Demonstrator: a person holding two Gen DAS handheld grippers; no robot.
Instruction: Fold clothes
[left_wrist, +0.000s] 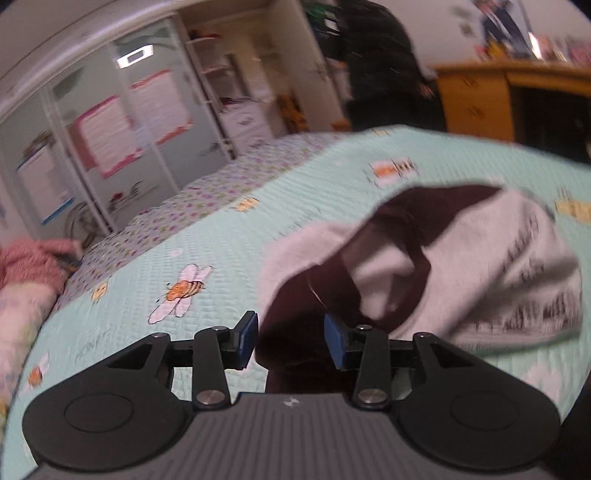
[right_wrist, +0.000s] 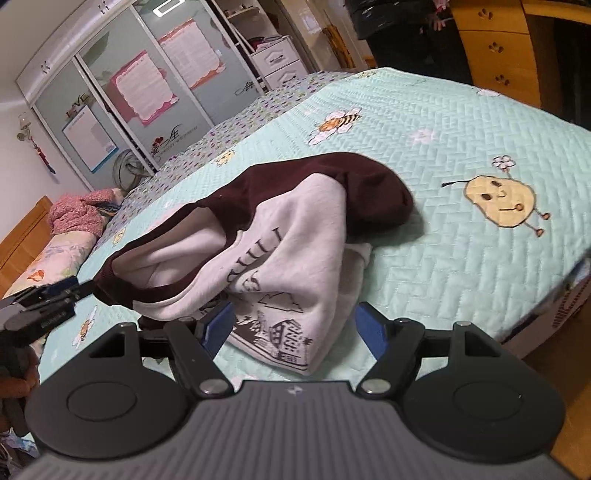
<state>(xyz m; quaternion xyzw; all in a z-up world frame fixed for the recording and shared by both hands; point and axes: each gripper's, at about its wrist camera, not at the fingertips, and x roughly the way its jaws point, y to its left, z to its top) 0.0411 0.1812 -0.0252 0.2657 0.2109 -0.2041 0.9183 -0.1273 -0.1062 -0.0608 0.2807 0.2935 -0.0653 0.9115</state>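
Early folding: sweatshirt (right_wrist: 280, 236) heaped on bed (right_wrist: 443, 122), centre frame. My left gripper (left_wrist: 290, 341) stands apart around its dark sleeve; right gripper (right_wrist: 295, 328) apart, unclamped. Next I must clamp an edge.

Left wrist view: mounted just behind the left gripper (left_wrist: 290, 341), looking forward and down along 2 blue-padded fingers, low and very near the bed (left_wrist: 229, 236); sweatshirt (left_wrist: 480, 266) from 12 to 2 o'clock, blurred, wardrobe (left_wrist: 110, 122) at 10 o'clock, wooden desk (left_wrist: 476, 99) at 1 o'clock.

Right wrist view: set behind the right gripper (right_wrist: 295, 328), angled down the same way across the bed (right_wrist: 461, 122), close over the sweatshirt (right_wrist: 280, 251) at 12 o'clock, wardrobe (right_wrist: 122, 92) at 10 o'clock, left gripper (right_wrist: 70, 290) entering at 9 o'clock.

Shared by the 2 views: bed, sweatshirt, wardrobe, pink bundle (left_wrist: 33, 262) (right_wrist: 79, 214) by the pillows.
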